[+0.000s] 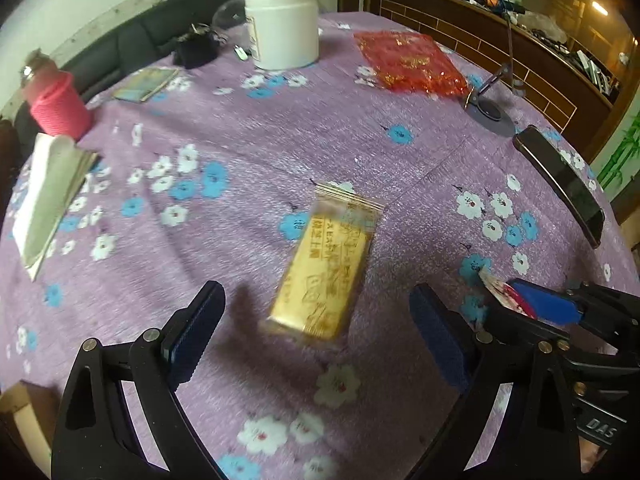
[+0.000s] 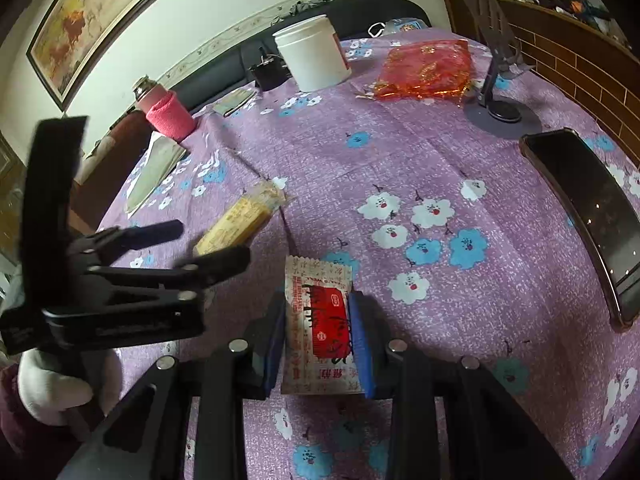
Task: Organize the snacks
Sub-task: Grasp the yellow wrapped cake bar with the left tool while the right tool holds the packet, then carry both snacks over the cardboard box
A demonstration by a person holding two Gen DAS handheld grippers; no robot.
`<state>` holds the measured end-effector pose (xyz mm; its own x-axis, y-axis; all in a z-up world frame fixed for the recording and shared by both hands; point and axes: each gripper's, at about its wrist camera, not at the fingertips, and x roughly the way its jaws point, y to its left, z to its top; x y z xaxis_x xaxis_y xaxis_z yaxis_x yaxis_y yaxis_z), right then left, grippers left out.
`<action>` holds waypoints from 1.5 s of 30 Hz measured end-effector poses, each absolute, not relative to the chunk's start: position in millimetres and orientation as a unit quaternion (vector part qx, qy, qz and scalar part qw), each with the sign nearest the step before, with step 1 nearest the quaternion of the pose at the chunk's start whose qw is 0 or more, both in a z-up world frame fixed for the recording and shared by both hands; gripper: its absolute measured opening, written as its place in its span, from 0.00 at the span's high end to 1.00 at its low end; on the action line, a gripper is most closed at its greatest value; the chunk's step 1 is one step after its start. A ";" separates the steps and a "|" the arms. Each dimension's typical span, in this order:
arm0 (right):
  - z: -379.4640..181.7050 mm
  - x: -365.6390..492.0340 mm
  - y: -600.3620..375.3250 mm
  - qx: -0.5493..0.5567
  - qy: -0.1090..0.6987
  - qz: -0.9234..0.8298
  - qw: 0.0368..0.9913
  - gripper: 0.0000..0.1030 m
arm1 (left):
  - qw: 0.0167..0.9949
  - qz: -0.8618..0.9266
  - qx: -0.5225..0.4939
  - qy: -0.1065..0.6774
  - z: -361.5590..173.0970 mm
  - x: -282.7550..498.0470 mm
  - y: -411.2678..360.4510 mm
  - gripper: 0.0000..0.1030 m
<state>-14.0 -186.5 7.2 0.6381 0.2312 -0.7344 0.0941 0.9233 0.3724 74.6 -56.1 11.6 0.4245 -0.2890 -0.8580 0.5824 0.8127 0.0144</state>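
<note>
A yellow snack bar in a clear wrapper (image 1: 326,268) lies on the purple flowered tablecloth (image 1: 280,140). My left gripper (image 1: 316,320) hovers over its near end, jaws wide open and not touching it. In the right wrist view the same bar (image 2: 240,222) lies just beyond the left gripper (image 2: 204,246). My right gripper (image 2: 318,332) is shut on a red and white snack packet (image 2: 320,324), its blue pads pressing both long edges. That packet (image 1: 506,290) and the right gripper (image 1: 516,300) show at the right edge of the left wrist view.
At the back stand a white jar (image 1: 282,26) and a red foil bag (image 1: 408,62). A pink bottle (image 1: 56,100) and folded paper (image 1: 48,196) are at the left. A black phone (image 1: 560,182) and a phone stand (image 1: 492,110) sit at the right.
</note>
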 end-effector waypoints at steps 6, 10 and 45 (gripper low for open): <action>7.1 -16.1 -191.9 0.200 0.422 0.030 0.884 0.67 | 0.834 -0.253 0.147 0.467 2.9 79.5 -58.0 0.16; 7.4 -16.6 -192.6 0.198 0.421 0.028 0.885 0.67 | 0.848 -0.239 0.123 0.456 9.4 73.7 -50.5 0.67; 24.7 -29.2 -200.3 0.215 0.374 0.015 0.902 0.67 | 0.851 -0.246 0.129 0.446 11.3 23.3 -45.3 0.68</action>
